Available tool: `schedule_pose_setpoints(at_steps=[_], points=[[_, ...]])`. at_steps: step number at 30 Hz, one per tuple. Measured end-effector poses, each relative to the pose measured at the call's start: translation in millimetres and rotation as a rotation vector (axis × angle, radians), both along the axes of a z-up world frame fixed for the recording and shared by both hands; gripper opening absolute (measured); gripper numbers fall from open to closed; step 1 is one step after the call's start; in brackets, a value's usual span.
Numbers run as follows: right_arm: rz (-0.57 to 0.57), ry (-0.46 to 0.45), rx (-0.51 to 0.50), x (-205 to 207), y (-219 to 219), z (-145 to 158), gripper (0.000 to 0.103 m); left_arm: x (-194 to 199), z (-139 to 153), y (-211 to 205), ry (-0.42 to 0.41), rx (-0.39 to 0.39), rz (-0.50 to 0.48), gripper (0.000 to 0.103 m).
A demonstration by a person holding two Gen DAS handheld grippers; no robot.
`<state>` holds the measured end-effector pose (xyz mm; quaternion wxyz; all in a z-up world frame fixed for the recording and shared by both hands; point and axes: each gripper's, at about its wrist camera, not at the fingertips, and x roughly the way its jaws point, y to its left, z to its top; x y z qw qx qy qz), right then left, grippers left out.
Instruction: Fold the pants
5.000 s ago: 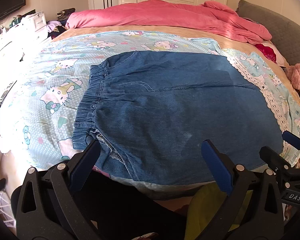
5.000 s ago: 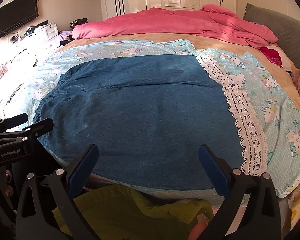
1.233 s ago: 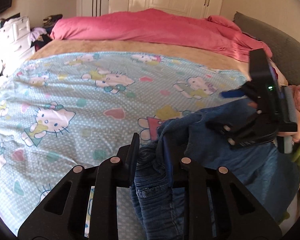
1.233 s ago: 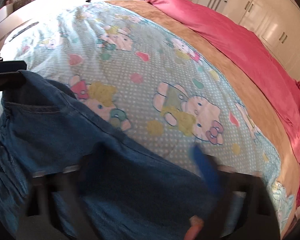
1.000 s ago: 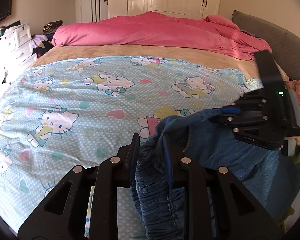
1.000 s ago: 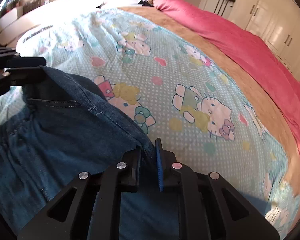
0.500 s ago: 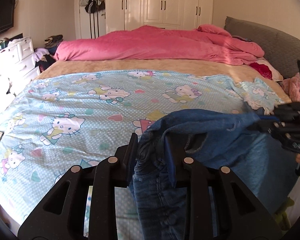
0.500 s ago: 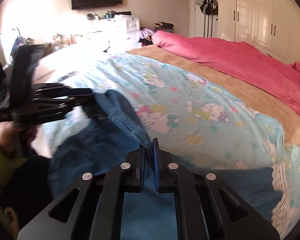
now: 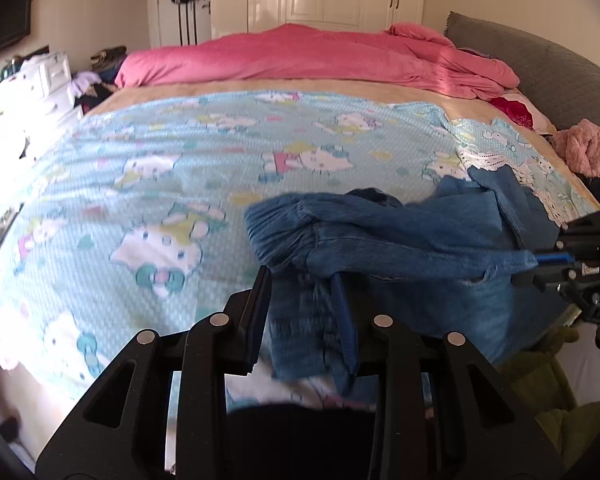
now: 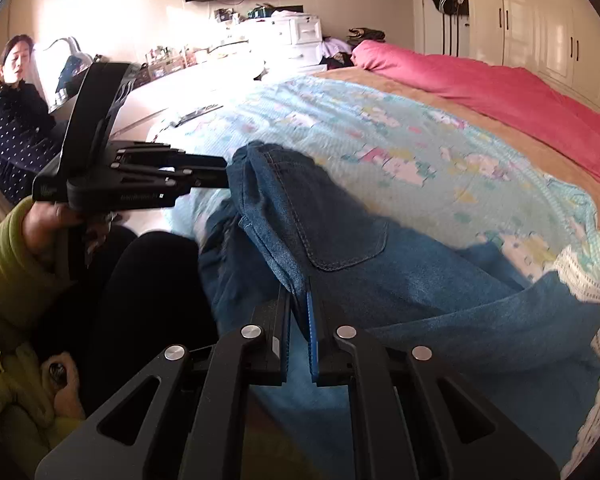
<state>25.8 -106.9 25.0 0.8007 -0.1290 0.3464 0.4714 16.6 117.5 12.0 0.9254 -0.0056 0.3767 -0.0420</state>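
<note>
I judge the fold mid-carry: my right gripper (image 10: 299, 308) is clamped on the pants (image 10: 340, 240), my left gripper (image 9: 304, 304), jaws just easing apart, loosely straddles the waistband; next, lay flat.

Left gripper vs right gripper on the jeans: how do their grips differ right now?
Opening: the left gripper has a clear gap between its pads, and its jaws have just been opening; the right gripper is pinched nearly shut.
Cloth: bunched denim with the gathered waistband of the jeans sits loosely in the left gripper; the right gripper clamps a thin seamed edge beside a back pocket.
Shared: both have the same jeans between their pads, above the cartoon-print sheet.
</note>
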Motion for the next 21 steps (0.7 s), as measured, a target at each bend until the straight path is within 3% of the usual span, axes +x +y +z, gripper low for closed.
schedule_pose_setpoints(at_steps=[5, 13, 21], points=[[0.025, 0.009, -0.031, -18.5, 4.5, -14.7, 0.006, -14.1, -2.8, 7.9, 0.028, -0.054, 0.011, 0.024], [0.032, 0.036, -0.055, -31.9, 4.4, -30.0, 0.007, -35.8, 13.1, 20.4, 0.008, -0.109, 0.066, 0.024], [0.06, 0.016, -0.083, -49.2, 12.8, -38.2, 0.007, -11.1, 25.5, -10.9, -0.002, -0.076, 0.012, 0.025]])
